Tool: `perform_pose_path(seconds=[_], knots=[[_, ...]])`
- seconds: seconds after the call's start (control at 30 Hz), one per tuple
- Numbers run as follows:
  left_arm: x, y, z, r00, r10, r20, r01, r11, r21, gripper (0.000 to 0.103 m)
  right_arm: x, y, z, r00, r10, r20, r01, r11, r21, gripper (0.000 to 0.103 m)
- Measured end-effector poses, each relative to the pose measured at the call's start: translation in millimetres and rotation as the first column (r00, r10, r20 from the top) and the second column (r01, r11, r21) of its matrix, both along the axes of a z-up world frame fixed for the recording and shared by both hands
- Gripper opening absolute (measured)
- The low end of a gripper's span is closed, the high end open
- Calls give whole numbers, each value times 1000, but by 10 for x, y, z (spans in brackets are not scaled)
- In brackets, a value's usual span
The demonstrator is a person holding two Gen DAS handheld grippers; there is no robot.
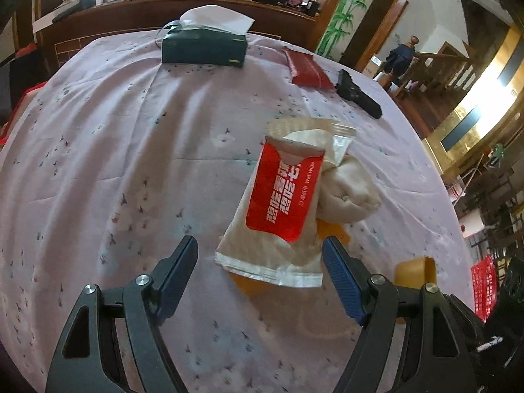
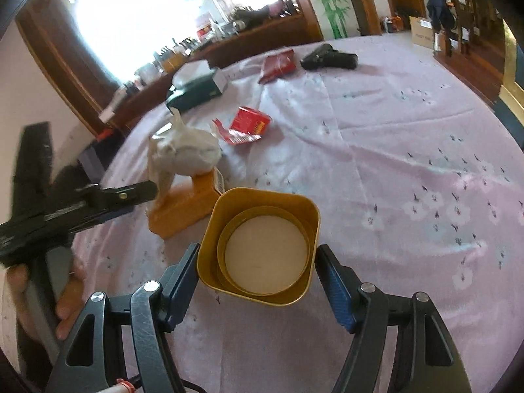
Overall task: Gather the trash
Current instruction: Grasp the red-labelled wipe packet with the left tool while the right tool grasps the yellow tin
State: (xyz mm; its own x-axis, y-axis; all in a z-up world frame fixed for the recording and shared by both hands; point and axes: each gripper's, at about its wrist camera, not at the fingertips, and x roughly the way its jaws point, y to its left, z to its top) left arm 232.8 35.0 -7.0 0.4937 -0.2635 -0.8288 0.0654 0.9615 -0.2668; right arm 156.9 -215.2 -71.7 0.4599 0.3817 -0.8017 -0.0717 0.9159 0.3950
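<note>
A red and white wet wipe packet [image 1: 278, 203] lies with crumpled white tissue [image 1: 347, 193] on an orange box [image 1: 330, 232]. My left gripper [image 1: 260, 253] is open just in front of the packet, apart from it. In the right wrist view the tissue pile [image 2: 183, 154] sits on the orange box [image 2: 183, 206], with the left gripper [image 2: 131, 193] beside it. A torn red wrapper [image 2: 245, 126] lies further back. My right gripper [image 2: 257, 258] is open around a gold square tin [image 2: 258, 245]; I cannot tell if the pads touch it.
The table has a pink flowered cloth [image 1: 131, 163]. A dark green tissue box [image 1: 203, 46], a red pouch [image 1: 308, 70] and a black pistol-shaped object [image 1: 358, 96] lie at the far side. A cluttered wooden counter [image 1: 196, 0] stands behind the table.
</note>
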Motion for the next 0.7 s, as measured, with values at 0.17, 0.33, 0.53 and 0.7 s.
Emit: perform_pose_path(seconds=[0.17,0.33,0.53,0.7], knots=[[166,-69,-26,997,-76,-15,75,996,-37,77,11,-23,-60,1000,21,11,-22,997,81,74],[315,-129,-71,993,-115,-21,114,993,-34,57,13,-58,-96,1000,13,8,-13,995,98,74],[141,-172,-7,994,-103,26,101,993,69,47,6,-98,-93,1000,0,16,-1,995,97,74],[-333,-25,191,995,-48,88,43,998,50,47,-4,-119,-74,1000,-2,31,-1,995,100,74]])
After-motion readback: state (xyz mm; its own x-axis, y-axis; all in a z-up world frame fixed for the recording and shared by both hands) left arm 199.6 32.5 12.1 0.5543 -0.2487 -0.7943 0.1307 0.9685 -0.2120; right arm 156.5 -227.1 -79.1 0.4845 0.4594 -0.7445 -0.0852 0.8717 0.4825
